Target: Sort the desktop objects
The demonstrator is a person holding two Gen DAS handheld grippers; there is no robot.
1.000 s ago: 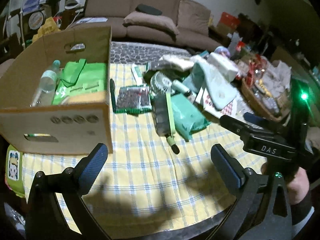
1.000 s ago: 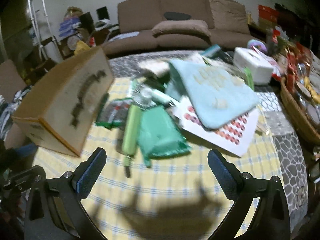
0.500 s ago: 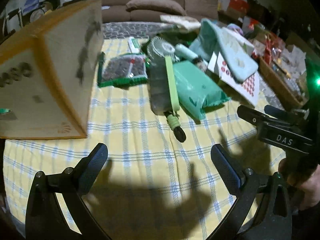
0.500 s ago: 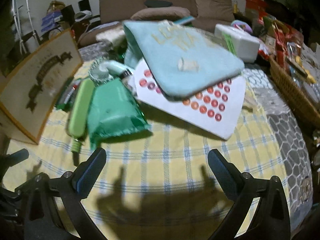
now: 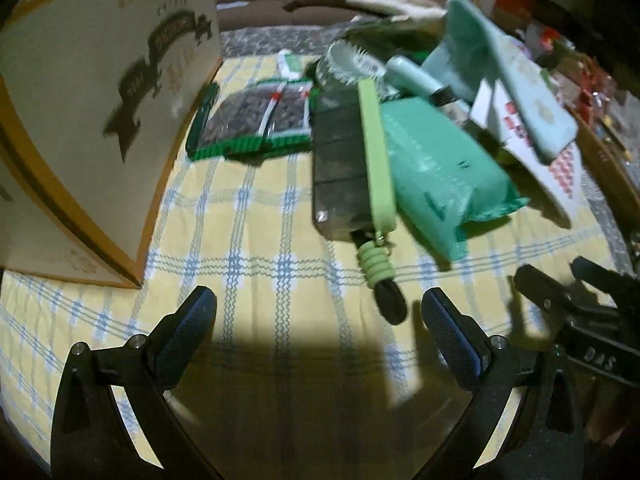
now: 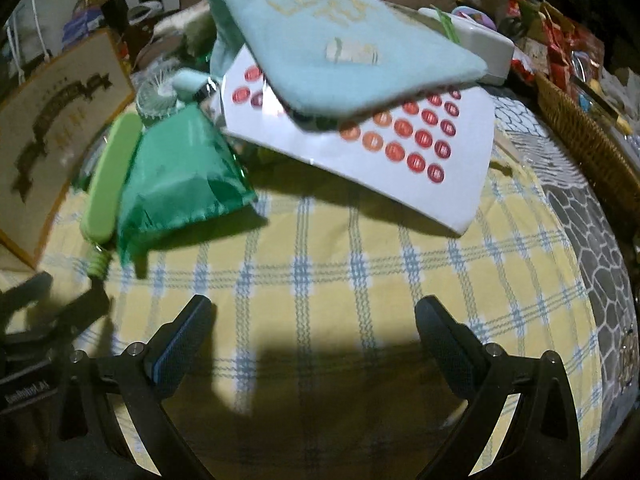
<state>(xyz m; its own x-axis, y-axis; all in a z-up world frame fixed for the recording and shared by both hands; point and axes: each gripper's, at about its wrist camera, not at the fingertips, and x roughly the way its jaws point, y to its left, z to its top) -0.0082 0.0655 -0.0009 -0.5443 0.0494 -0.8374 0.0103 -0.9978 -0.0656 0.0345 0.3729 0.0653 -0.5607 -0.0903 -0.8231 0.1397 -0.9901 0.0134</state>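
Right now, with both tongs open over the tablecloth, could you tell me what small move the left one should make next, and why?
Probably ease the left tongs forward toward the dark bottle with the green strap. They are open and empty, and the bottle lies nearest, straight ahead, its coiled end pointing at them, with the cardboard box just to the left.

A dark bottle (image 5: 340, 168) with a light-green strap (image 5: 376, 152) is seen lying flat on the checked cloth, its black end nearest the camera. A green pouch (image 5: 436, 176) lies touching its right side. Behind are laid a seed packet (image 5: 252, 120), a small fan (image 5: 352, 64), and a pale-blue pouch (image 6: 340, 40) resting tilted on a dotted sheet (image 6: 400, 136). A carton (image 5: 100, 100) stands at the left.
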